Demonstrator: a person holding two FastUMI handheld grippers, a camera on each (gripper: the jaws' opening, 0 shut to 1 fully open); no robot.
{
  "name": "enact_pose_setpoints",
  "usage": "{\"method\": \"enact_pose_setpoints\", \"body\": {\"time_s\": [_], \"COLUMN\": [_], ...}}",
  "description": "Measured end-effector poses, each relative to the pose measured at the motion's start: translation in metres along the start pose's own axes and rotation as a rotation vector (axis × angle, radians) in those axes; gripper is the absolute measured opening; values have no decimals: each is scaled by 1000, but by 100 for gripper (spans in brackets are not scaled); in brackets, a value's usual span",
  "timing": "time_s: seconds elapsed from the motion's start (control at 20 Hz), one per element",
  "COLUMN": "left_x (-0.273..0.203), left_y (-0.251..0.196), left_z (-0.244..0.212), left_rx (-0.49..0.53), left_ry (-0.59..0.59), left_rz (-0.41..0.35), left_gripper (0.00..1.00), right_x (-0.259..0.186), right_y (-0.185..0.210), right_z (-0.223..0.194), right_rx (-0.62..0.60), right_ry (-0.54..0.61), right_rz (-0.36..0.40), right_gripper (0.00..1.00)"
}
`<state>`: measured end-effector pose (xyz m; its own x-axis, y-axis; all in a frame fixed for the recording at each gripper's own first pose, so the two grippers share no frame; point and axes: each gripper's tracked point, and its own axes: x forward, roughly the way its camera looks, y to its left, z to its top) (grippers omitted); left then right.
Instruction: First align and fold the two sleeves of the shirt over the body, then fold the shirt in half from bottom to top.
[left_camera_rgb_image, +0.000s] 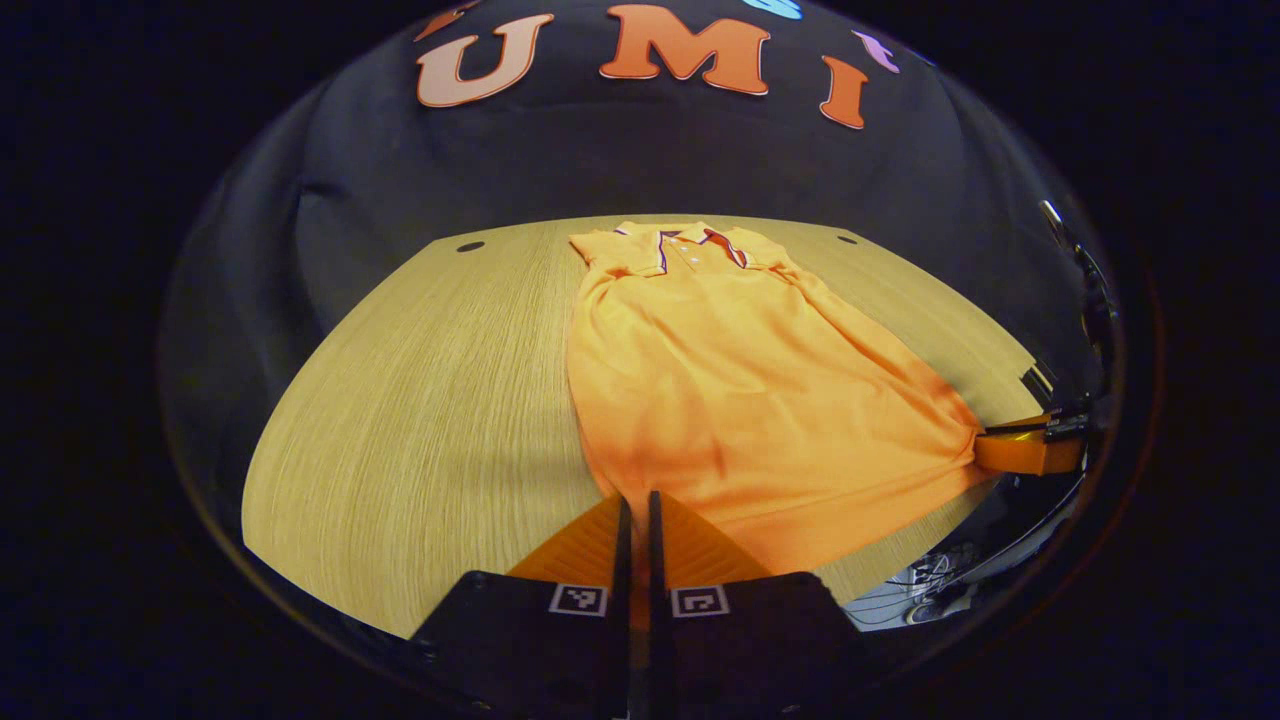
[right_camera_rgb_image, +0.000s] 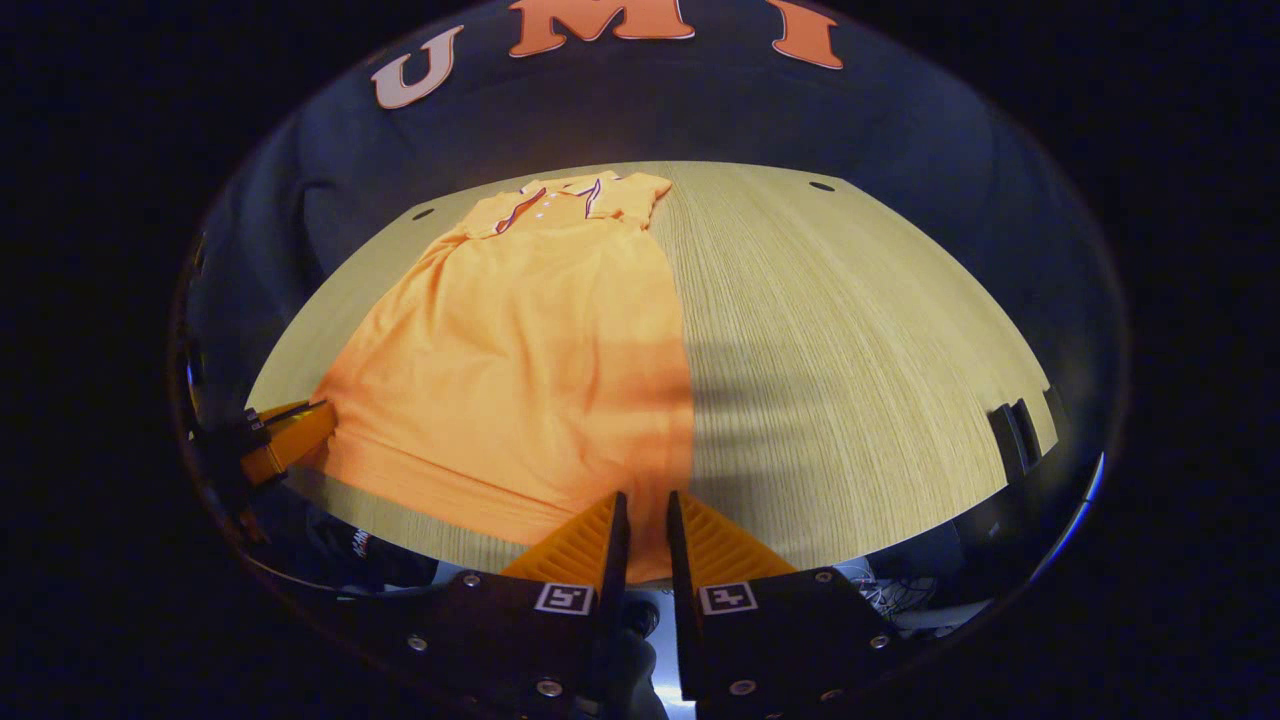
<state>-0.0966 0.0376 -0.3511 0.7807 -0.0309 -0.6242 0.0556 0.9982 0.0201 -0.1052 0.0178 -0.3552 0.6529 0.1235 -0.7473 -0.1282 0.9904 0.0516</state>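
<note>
Two grippers' fingers (left_camera_rgb_image: 622, 520) (right_camera_rgb_image: 616, 520) narrow, each pair pinching a bottom corner of the shirt (left_camera_rgb_image: 740, 400) on the table (left_camera_rgb_image: 430, 400).

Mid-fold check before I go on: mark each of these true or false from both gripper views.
1. The orange polo shirt lies on the wooden table with its sleeves already folded in. True.
2. The striped collar points toward the near table edge. False: it lies at the far end, by the booth wall.
3. The left tool grips the shirt's bottom hem. True.
4. The right tool hangs wide open above bare table. False: its fingers are close together at the hem's other corner.
5. The shirt is already folded in half. False: it lies full length.
</note>
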Motion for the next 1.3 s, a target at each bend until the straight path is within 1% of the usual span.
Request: {"method": "enact_pose_setpoints", "body": {"time_s": [0.05,0.1,0.15,0.2,0.25,0.3,0.35,0.4,0.5,0.55,0.6,0.65,0.75,0.8,0.9,1.0,1.05,1.1,1.2,1.3], "left_x": [1,2,3,1,2,1,3,1,-1,-2,-3,-6,-9,-9,-7,-6,-6,-6,-9,-12], "left_y": [-4,-8,-7,-6,-7,-5,-5,-6,-5,-3,-3,-3,-5,-7,-11,-14,-11,-11,-13,-16], "left_z": [0,0,2,2,2,3,3,4,13,18,21,25,34,37,45,50,52,53,64,79], "left_rx": [-13,-42,-60,-74,-67,-66,-74,-74,-76,-78,-82,-87,-93,-93,-100,-103,-100,-97,-89,-87], "left_ry": [14,30,38,47,59,62,69,72,55,48,41,31,12,6,-2,-8,-11,-7,-31,-58], "left_rz": [-21,-48,-66,-71,-75,-73,-67,-65,-64,-60,-57,-57,-67,-70,-85,-90,-79,-74,-70,-72], "left_gripper": [7,8,8,8,1,1,1,1,1,1,1,1,1,1,1,1,1,1,1,1], "right_x": [-1,-3,0,-3,1,0,-1,-1,-3,-6,-6,-5,-8,-12,-15,-17,-16,-17,-20,-27], "right_y": [-3,-4,0,1,8,9,15,16,22,28,27,32,34,39,37,44,42,43,38,36], "right_z": [1,2,2,3,2,3,7,9,19,20,25,26,29,32,41,49,48,49,64,80], "right_rx": [-1,31,34,43,55,66,84,95,119,135,161,186,229,250,259,258,261,269,287,280], "right_ry": [13,23,29,29,43,40,38,32,17,24,15,29,36,30,2,-14,-8,3,-38,-77], "right_rz": [-7,-11,-3,4,33,48,81,89,136,174,184,216,257,295,316,354,352,370,357,374], "right_gripper": [24,14,5,4,5,5,5,4,5,4,4,4,4,4,4,4,4,4,4,4]}}
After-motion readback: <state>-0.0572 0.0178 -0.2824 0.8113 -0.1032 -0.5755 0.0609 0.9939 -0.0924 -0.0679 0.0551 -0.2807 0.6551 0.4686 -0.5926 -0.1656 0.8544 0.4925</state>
